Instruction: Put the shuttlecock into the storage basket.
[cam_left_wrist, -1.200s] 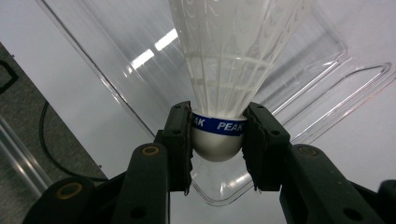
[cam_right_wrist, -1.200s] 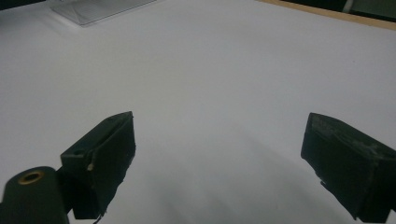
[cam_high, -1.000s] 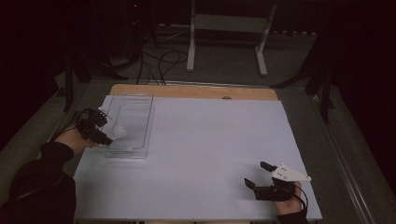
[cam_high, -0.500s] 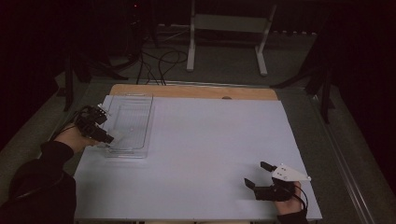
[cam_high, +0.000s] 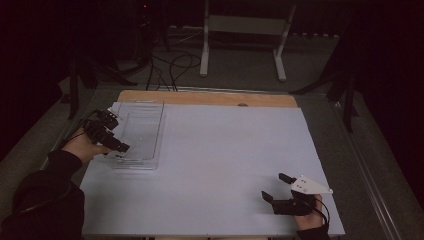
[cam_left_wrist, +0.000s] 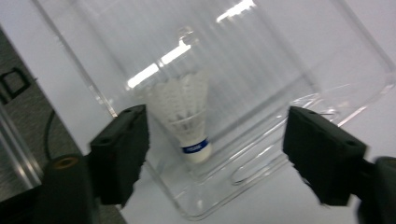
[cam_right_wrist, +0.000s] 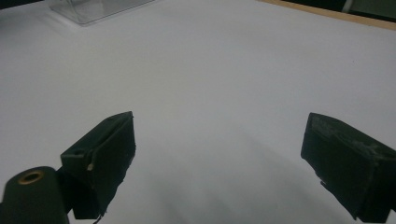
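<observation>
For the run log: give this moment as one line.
left gripper: jaws just opened, nothing gripped | shuttlecock: upright in clear tray | right gripper: open, over white sheet

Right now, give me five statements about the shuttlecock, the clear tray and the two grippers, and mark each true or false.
1. The shuttlecock stands cork end down inside the clear tray. True.
2. The left gripper is clamped on the shuttlecock. False: its jaws have just been opening, and the shuttlecock stands free between them, beyond the pads.
3. The right gripper holds a second shuttlecock. False: its jaws are open over bare white table cover.
4. The tray sits at the left side of the table cover in the high view. True.
5. The cork carries a red band. False: the band is blue.
</observation>
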